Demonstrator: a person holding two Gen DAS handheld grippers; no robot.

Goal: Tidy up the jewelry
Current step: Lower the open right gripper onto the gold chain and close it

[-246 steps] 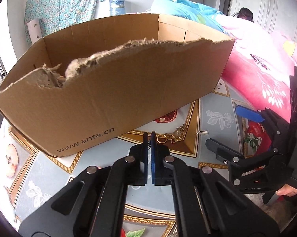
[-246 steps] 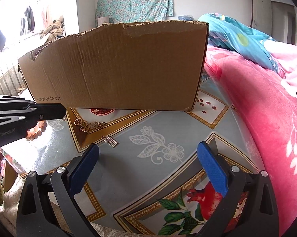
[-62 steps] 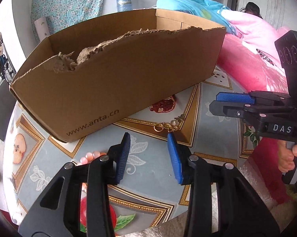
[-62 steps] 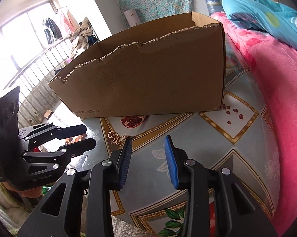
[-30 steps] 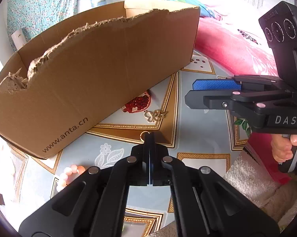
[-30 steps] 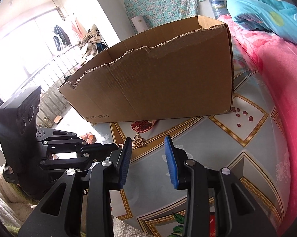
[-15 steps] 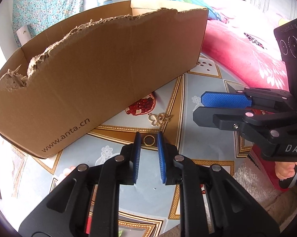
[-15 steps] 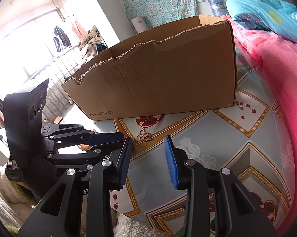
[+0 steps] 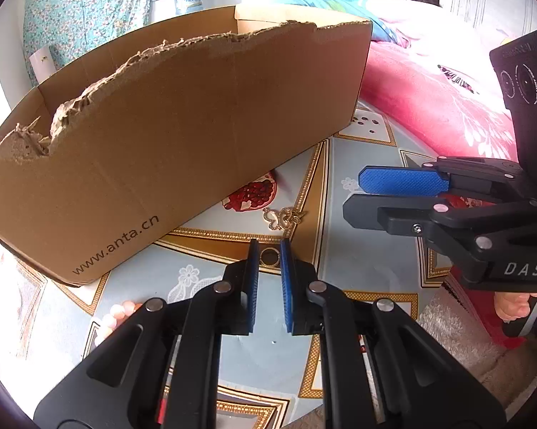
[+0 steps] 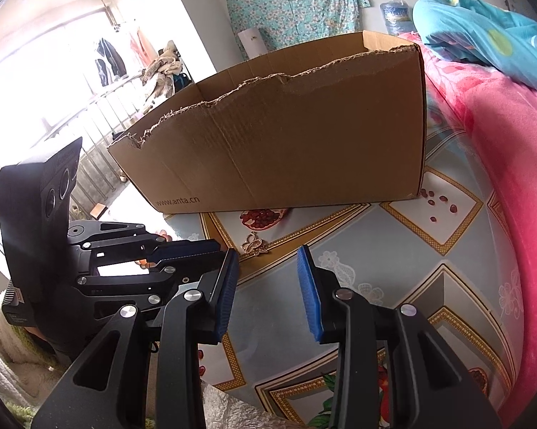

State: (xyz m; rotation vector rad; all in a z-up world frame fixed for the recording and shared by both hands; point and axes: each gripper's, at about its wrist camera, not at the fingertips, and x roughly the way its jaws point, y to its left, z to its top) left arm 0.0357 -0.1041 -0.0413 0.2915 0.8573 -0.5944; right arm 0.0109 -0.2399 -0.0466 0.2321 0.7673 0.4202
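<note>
While the left gripper (image 9: 268, 250) closes, a small gold ring (image 9: 269, 256) lies between its jaws on the bench (image 9: 368, 246). The right gripper (image 10: 266, 261) hangs partly open, holding nothing.

Left claw (image 9: 268, 246), a second ago shut, now closing around ring (image 9: 269, 256).

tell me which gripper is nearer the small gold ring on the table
Left. The left gripper has the gold ring right between its closing fingertips. The right gripper hangs off to the ring's right, apart from it, jaws open.
</note>
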